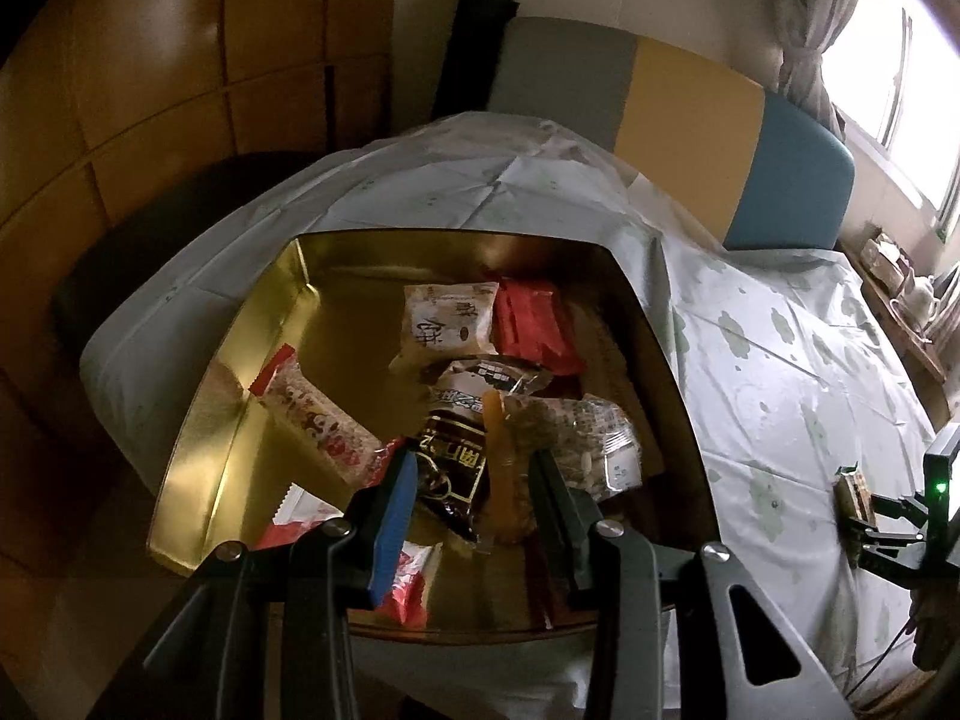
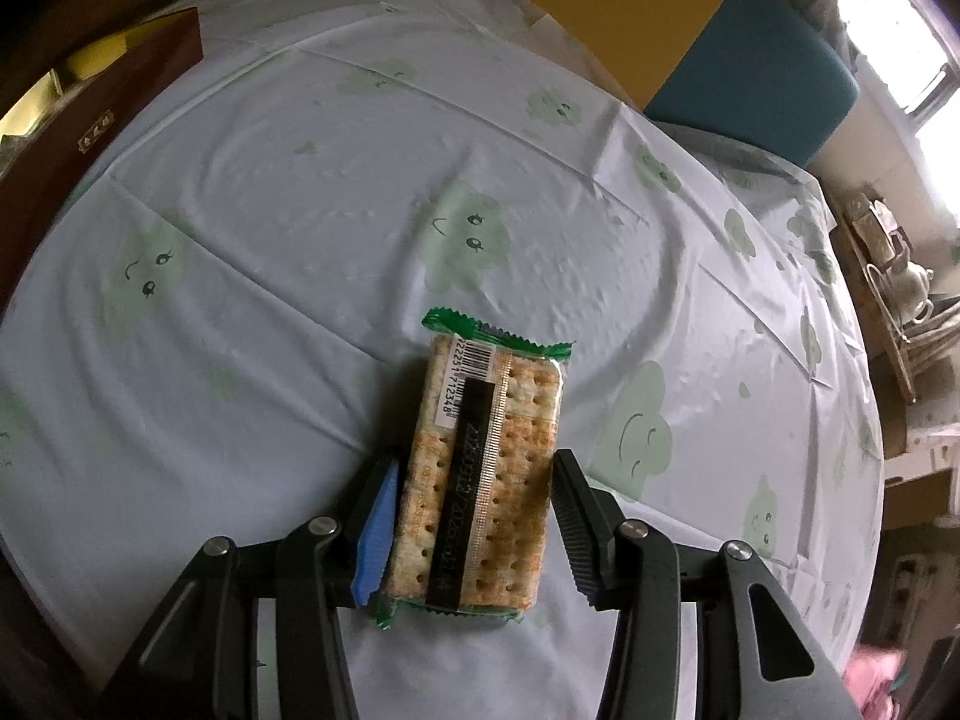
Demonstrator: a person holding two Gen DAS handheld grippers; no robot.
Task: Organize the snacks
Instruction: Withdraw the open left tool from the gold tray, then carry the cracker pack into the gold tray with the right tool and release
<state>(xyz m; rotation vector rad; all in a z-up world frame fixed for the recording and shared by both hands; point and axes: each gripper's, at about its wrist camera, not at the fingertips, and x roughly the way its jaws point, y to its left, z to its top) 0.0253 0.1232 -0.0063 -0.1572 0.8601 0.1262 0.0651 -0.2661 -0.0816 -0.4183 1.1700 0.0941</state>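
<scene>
Gold tin point(image 1: 252, 324) under part-open, empty left tool point(image 1: 474, 468); right tool point(image 2: 477, 480) straddles cracker pack point(image 2: 480, 468), grip unclear.

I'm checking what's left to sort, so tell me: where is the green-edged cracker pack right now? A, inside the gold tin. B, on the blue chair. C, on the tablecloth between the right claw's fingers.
C: the cracker pack lies on the tablecloth between the right claw fingers, outside the gold tin.
</scene>
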